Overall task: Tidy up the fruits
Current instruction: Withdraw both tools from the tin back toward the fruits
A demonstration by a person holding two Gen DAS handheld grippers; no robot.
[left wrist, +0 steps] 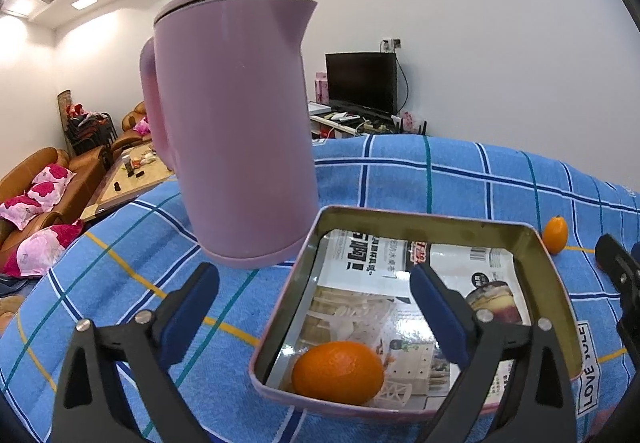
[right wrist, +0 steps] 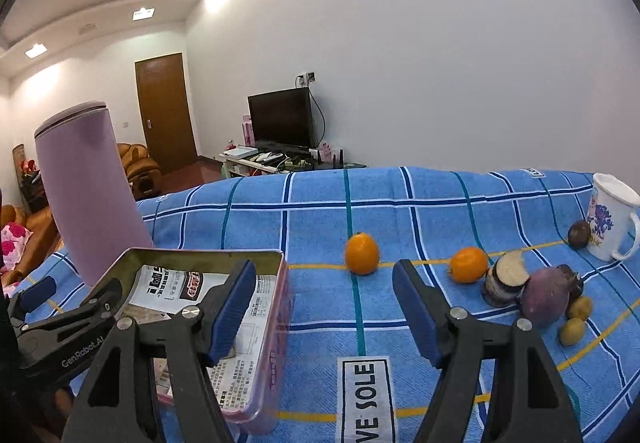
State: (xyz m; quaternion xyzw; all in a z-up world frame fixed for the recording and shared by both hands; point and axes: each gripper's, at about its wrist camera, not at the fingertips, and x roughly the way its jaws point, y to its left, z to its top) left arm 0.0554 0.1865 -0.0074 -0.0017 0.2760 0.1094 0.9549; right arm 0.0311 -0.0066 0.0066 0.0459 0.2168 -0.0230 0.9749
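Orange (left wrist: pixel 338 373) at tin (left wrist: pixel 560 283) near edge, cloth (right wrist: pixel 400 211) open

One orange (left wrist: pixel 338 371) in paper-lined tin (left wrist: pixel 424 221)

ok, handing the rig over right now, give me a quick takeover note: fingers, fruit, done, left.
Left gripper: open, nothing between the fingers, hovering over the near end of the tin tray.
Right gripper: open, empty, pointing at the cloth right of the tray.
Done: one orange in tray, lying on the printed paper liner.
Left: two oranges on cloth; further right a purple root, a cut one, two small yellow-green fruits and a dark round fruit by the mug.
The pink kettle stands close behind the tray.
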